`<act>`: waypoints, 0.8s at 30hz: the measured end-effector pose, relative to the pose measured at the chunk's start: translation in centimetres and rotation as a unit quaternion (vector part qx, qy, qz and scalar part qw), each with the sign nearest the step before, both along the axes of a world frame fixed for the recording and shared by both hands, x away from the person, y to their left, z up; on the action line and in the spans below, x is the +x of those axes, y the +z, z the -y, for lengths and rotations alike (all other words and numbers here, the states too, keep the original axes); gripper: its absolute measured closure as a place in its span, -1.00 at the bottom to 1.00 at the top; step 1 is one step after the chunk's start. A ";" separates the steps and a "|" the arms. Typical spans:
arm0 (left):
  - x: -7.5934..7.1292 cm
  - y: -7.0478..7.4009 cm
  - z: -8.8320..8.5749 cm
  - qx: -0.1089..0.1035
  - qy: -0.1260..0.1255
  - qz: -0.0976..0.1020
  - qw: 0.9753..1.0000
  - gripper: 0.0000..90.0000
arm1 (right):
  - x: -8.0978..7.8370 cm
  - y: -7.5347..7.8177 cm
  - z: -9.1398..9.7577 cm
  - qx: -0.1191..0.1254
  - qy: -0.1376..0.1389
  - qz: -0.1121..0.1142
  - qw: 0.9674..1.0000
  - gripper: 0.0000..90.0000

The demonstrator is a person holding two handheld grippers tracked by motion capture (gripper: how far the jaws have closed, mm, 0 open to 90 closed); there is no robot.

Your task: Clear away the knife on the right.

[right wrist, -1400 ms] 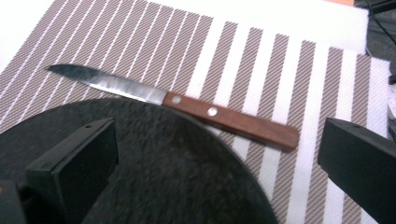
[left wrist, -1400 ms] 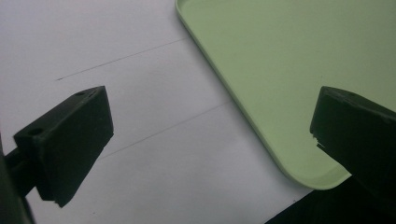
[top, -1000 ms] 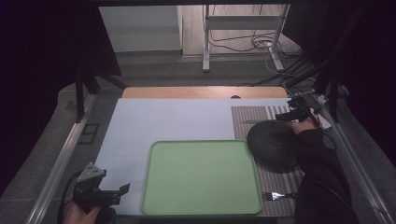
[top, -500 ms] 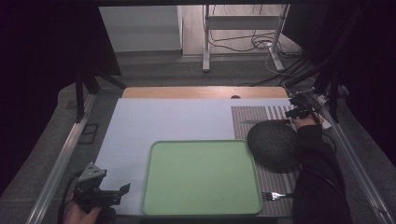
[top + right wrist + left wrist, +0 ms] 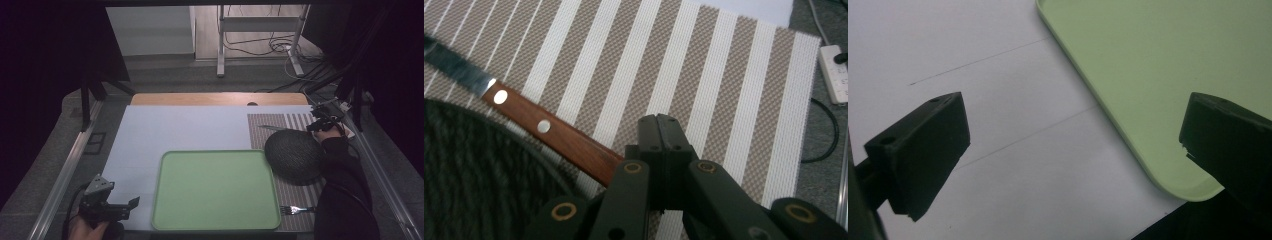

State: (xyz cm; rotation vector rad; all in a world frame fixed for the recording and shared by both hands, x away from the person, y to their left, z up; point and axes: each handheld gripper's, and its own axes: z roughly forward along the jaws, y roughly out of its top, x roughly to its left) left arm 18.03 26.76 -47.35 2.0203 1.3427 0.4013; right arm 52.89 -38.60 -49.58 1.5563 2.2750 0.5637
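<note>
A green tray (image 5: 216, 190) is laid on the white counter (image 5: 175, 130), toward its near edge. To its right a striped placemat (image 5: 295, 125) is spread, and a dark round mat (image 5: 294, 155) is set on it, touching the tray's far right corner. A fork (image 5: 296, 209) is seen on the placemat near the front edge. A knife (image 5: 539, 125) with a wooden handle and two rivets is laid across the placemat's far end, its blade pointing left, just beside the round mat's rim.

The right gripper (image 5: 663, 145) is held over the knife's handle end; its fingers (image 5: 650, 135) are pressed together, and whether the handle is caught between them cannot be told. The left gripper (image 5: 120, 206) is held low at the tray's near left corner, its fingers (image 5: 923, 150) spread wide apart, with nothing between them.
</note>
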 end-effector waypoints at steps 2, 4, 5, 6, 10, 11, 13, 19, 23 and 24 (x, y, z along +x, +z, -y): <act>0.0 0.0 0.1 0.002 -0.001 -0.001 1.000 -0.99 | -0.4 0.1 0.1 0.005 0.005 -0.008 1.000 0.99; 0.0 0.0 0.1 0.003 -0.001 -0.001 1.000 -0.99 | -0.7 0.1 0.1 0.007 0.007 -0.012 1.000 0.99; 0.0 0.0 0.1 0.004 -0.001 -0.001 1.000 -0.99 | -0.8 0.1 0.1 0.007 0.010 -0.015 1.000 0.99; 0.0 0.0 0.1 0.005 -0.001 -0.002 1.000 -0.99 | -0.9 0.1 0.1 0.009 0.011 -0.016 1.000 0.99; 0.0 0.0 0.1 0.006 -0.001 -0.002 1.000 -0.99 | -1.3 0.2 0.0 0.007 0.018 -0.026 0.999 0.99; 0.0 0.0 0.2 0.006 -0.001 -0.002 1.000 -0.99 | -1.3 0.2 -0.1 0.008 0.018 -0.028 0.999 0.99; 0.0 0.0 0.2 0.006 -0.001 -0.002 1.000 -0.99 | -1.4 0.2 -0.1 0.008 0.019 -0.029 0.999 0.99; 0.0 0.0 0.2 0.007 0.000 -0.002 1.000 -0.98 | -1.3 0.5 -0.2 0.004 0.018 -0.024 1.000 0.99; 0.0 0.0 0.2 0.008 0.000 -0.002 1.000 -0.98 | -1.3 1.7 -0.4 0.021 0.016 0.003 1.000 0.83; 0.0 0.0 0.2 0.008 0.000 -0.002 1.000 -0.98 | -1.3 1.9 -0.6 0.023 0.018 0.008 1.000 0.75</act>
